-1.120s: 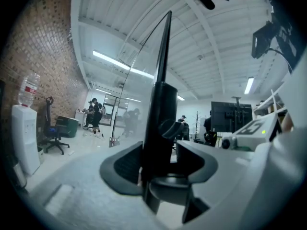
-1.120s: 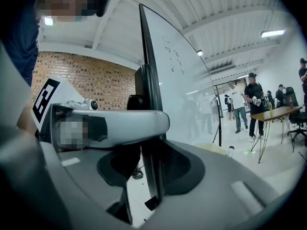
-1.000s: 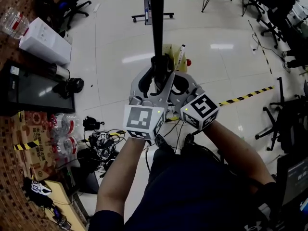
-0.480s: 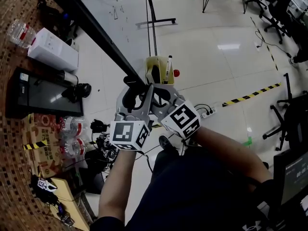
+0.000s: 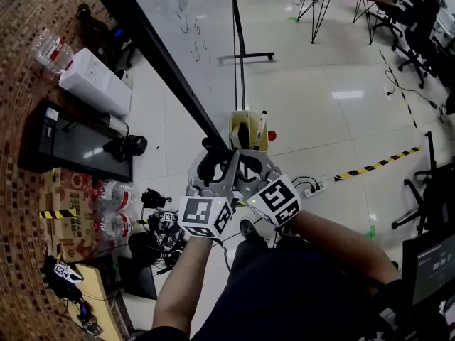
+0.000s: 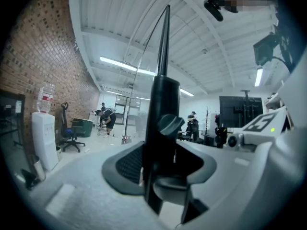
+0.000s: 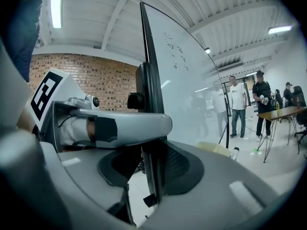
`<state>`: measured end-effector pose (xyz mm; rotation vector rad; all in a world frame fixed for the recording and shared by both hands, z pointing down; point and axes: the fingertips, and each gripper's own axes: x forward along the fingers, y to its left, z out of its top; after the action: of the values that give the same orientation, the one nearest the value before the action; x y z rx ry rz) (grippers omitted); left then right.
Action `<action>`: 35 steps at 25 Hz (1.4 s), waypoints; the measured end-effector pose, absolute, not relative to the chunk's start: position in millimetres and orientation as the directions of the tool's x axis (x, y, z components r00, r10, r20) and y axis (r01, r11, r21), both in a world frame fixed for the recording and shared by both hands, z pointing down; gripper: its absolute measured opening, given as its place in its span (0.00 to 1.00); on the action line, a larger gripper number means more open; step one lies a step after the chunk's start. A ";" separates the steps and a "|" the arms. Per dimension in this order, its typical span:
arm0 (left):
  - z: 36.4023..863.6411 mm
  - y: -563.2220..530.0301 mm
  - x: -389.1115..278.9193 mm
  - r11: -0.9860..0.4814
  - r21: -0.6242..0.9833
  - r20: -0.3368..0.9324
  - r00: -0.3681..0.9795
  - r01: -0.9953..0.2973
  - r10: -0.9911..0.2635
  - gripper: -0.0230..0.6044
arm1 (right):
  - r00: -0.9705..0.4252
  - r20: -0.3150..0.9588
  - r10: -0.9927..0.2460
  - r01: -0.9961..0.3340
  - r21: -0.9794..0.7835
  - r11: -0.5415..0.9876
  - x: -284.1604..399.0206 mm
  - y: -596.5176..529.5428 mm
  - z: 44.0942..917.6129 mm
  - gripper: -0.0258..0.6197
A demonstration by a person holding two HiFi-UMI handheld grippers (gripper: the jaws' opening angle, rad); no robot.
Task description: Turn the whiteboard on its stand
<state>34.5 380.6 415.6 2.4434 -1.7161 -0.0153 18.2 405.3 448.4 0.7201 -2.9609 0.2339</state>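
The left gripper jaws are closing on the board edge between them. The right gripper jaws pinch it too. The board looks half turned, so more turning is left.

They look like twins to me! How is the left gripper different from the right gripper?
In the head view the left gripper reaches the whiteboard from the left, the right gripper from the right. The left gripper's marker cube faces the camera squarely; the right gripper's is turned cornerwise. The left gripper's jaws are closing on the black frame; the right gripper's pads press it. Both hold the same frame edge.
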 end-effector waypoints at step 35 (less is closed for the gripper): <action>424.8 505.3 137.2 -0.468 0.146 0.135 0.486 -0.872 -0.864 0.33 | -0.714 0.131 -0.688 -0.699 -0.172 0.694 188.0 462.1 441.0 0.14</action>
<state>137.2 505.3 424.8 2.5350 -1.4997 0.0627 188.0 462.1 441.0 1.1634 -2.8389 0.3241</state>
